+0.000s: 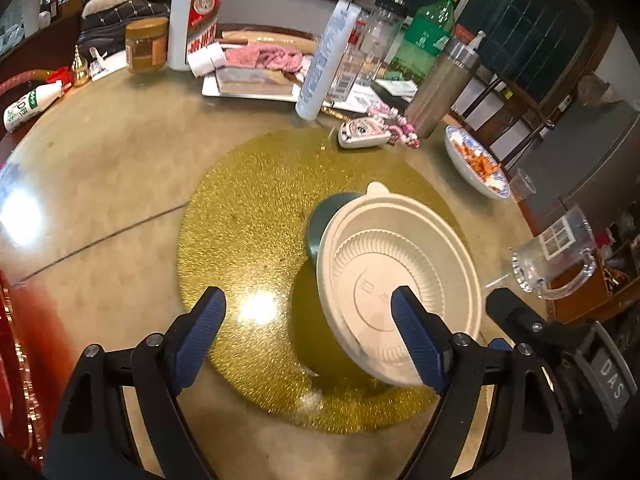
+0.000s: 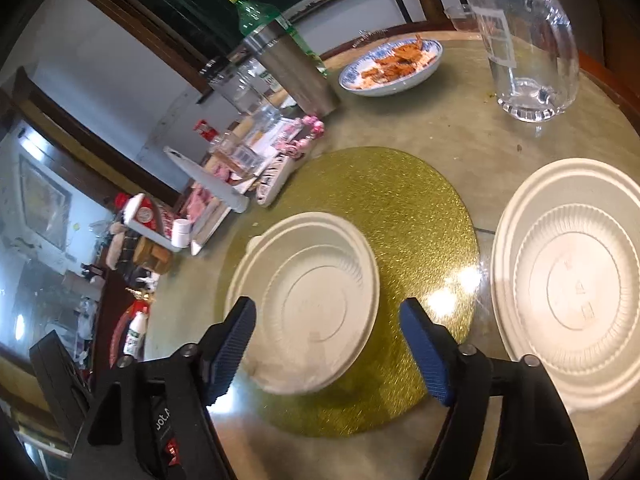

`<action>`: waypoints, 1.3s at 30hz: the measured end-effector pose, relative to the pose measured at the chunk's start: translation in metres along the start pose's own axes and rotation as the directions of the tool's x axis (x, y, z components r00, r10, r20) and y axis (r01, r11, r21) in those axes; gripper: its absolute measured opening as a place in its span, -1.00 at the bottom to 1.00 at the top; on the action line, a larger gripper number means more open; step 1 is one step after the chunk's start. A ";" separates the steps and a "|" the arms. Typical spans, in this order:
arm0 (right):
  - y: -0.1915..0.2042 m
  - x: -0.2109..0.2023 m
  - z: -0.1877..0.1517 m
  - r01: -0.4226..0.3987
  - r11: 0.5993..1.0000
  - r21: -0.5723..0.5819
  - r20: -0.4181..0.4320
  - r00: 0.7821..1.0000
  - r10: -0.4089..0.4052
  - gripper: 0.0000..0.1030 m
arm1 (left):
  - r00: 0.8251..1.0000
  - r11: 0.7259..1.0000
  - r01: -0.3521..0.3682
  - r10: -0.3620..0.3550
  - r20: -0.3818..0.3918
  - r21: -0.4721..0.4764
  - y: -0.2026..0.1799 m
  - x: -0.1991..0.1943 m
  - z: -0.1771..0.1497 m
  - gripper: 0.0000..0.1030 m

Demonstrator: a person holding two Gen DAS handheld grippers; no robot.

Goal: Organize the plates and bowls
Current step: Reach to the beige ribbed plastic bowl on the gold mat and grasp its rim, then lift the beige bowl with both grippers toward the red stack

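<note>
Over the gold mat [image 2: 404, 216], right hand-held gripper [image 2: 328, 350] gapes wide around a white bowl [image 2: 316, 300]; left hand-held gripper [image 1: 308, 338] wide too, holding nothing.

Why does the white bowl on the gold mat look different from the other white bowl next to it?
The white bowl on the mat sits on the gold mat, while the other white bowl rests on the bare table. The white bowl on the mat looks smaller in the right wrist view; the other white bowl fills more of the picture. Both are round, white, ribbed and empty.
</note>
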State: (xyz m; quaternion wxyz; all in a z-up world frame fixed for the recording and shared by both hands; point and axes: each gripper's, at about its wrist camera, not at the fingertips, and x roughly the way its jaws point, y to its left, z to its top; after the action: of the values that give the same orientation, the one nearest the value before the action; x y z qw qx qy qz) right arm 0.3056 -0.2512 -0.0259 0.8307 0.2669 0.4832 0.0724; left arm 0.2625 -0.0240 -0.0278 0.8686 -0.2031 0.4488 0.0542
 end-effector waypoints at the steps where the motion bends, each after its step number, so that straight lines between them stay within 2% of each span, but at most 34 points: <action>1: -0.002 0.005 -0.001 0.008 1.000 0.009 -0.003 1.000 -0.008 0.44 | 1.000 1.000 -0.006 0.006 -0.005 -0.001 -0.001 0.004 0.000 0.63; 2: -0.005 0.011 -0.001 0.017 1.000 0.021 -0.007 1.000 -0.017 0.40 | 1.000 1.000 -0.013 0.013 -0.010 -0.002 -0.002 0.007 -0.001 0.54; 3: -0.007 0.017 -0.002 0.031 0.999 0.032 -0.013 0.999 -0.030 0.12 | 0.999 0.999 -0.027 0.028 -0.023 0.032 -0.005 0.011 -0.003 -0.12; 4: -0.007 0.022 -0.005 0.035 0.999 0.029 -0.025 0.999 -0.035 -0.24 | 0.999 0.996 -0.034 0.037 -0.039 0.083 -0.008 0.013 -0.005 -0.60; 5: -0.008 0.027 -0.008 0.026 1.000 0.015 -0.050 0.998 -0.025 -0.82 | 0.998 0.990 -0.050 0.055 -0.033 0.135 -0.011 0.012 -0.008 -0.75; 6: -0.006 0.028 -0.012 0.020 1.000 -0.004 -0.072 0.997 -0.020 -0.84 | 0.997 0.984 -0.069 0.071 -0.010 0.164 -0.012 0.007 -0.011 -0.76; 7: -0.005 0.026 -0.017 0.007 1.000 -0.021 -0.074 0.997 -0.009 -0.84 | 0.998 0.986 -0.054 0.055 -0.004 0.160 -0.008 -0.001 -0.014 -0.77; 9: -0.003 0.014 -0.029 -0.021 0.999 -0.027 -0.049 0.999 0.019 -0.84 | 1.000 0.992 -0.025 0.027 -0.009 0.126 0.003 -0.014 -0.020 -0.77; 16: 0.013 -0.029 -0.080 -0.049 0.994 -0.099 0.004 0.999 0.049 -0.83 | 0.997 0.987 -0.028 0.017 0.073 0.156 0.026 -0.063 -0.057 -0.76; 24: 0.025 -0.056 -0.140 -0.037 0.982 -0.187 0.114 0.992 0.059 -0.82 | 0.979 0.977 -0.095 0.056 0.196 0.193 0.046 -0.082 -0.090 -0.74; 33: 0.046 -0.050 -0.163 -0.026 0.951 -0.307 0.170 0.982 0.082 -0.81 | 0.958 0.983 -0.112 0.067 0.277 0.148 0.070 -0.082 -0.099 -0.72; 37: 0.046 -0.049 -0.166 -0.024 0.945 -0.326 0.184 0.979 0.088 -0.80 | 0.947 0.984 -0.105 0.055 0.317 0.145 0.071 -0.083 -0.100 -0.73; 39: 0.045 -0.049 -0.166 -0.019 0.945 -0.328 0.194 0.977 0.087 -0.80 | 0.948 0.984 -0.098 0.045 0.316 0.152 0.070 -0.081 -0.102 -0.72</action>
State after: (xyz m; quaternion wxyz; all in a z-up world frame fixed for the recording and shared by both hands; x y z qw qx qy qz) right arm 0.1466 -0.1700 -0.0302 0.9064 0.1458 0.3688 0.1453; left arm 0.1177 0.0062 -0.0366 0.9398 -0.1025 0.3161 0.0795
